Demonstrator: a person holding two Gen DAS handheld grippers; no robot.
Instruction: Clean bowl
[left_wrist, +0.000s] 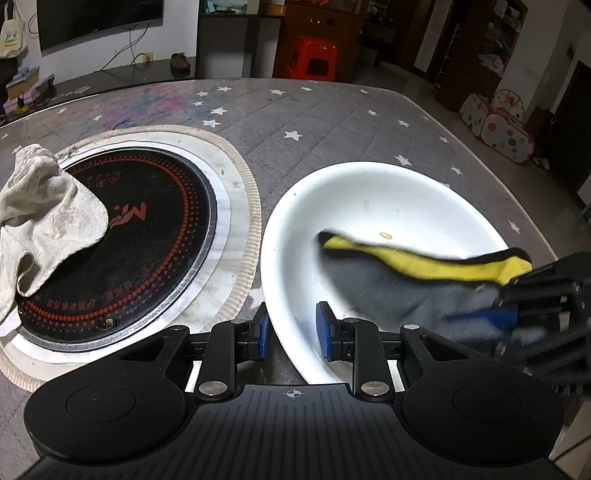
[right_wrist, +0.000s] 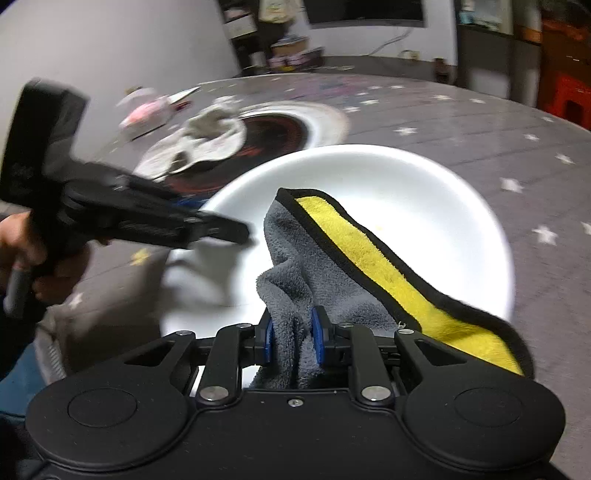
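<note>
Two cloths lie in our field: a grey-white rag (left_wrist: 44, 214) draped over the left edge of the black hob (left_wrist: 125, 243), and a grey-and-yellow cloth (right_wrist: 332, 258) in the white bowl (left_wrist: 388, 195). We find the bowl on the star-print table cover (left_wrist: 332, 118), just right of the hob's pale ring. A red stool (left_wrist: 314, 57) stands well beyond the table.

Only the right wrist view shows a pink item (right_wrist: 146, 110) past the hob (too blurred to identify) and the person's hand (right_wrist: 22, 251) on the left gripper's handle. Only the left wrist view shows small yellow specks on the bowl's inner wall.

Our left gripper (left_wrist: 291, 330) straddles the bowl's near rim, one finger outside and one inside, with a gap to each pad; it holds nothing. Our right gripper (right_wrist: 293, 334) is clamped on a grey fold of the cloth, which trails forward into the bowl.
</note>
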